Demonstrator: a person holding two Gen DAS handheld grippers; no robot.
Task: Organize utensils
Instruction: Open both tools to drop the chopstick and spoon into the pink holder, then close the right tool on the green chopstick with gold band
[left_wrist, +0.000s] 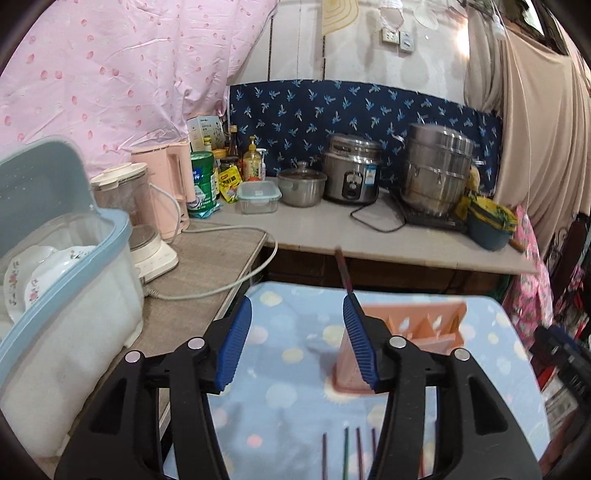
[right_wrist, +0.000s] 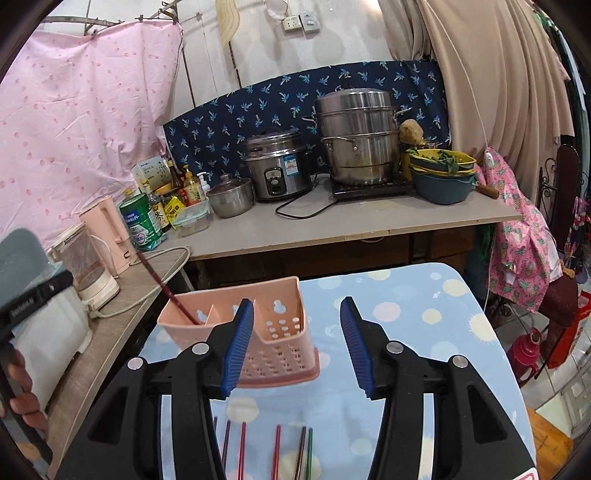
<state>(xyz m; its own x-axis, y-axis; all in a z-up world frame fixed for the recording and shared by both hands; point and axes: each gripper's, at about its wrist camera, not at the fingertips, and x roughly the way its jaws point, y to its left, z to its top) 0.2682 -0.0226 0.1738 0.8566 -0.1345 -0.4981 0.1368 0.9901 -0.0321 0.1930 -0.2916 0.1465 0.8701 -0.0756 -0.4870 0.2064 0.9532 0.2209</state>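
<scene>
A pink utensil holder (right_wrist: 258, 332) with slotted compartments stands on the blue dotted tablecloth (right_wrist: 424, 314). One dark red chopstick (right_wrist: 162, 284) leans in its left compartment. In the left wrist view the holder (left_wrist: 413, 328) sits partly behind the right finger, with the chopstick (left_wrist: 343, 269) sticking up. Several coloured chopsticks (right_wrist: 258, 450) lie on the cloth near the front edge, also in the left wrist view (left_wrist: 351, 454). My left gripper (left_wrist: 297, 343) is open and empty, left of the holder. My right gripper (right_wrist: 297, 347) is open and empty, just right of the holder.
A blue-rimmed dish box with plates (left_wrist: 55, 266) and kettles (left_wrist: 147, 206) stand on the side table at left. The counter (right_wrist: 369, 221) behind holds a rice cooker (right_wrist: 277, 170), steel pots (right_wrist: 358, 140), bottles and bowls (right_wrist: 439, 173). Cords trail across it.
</scene>
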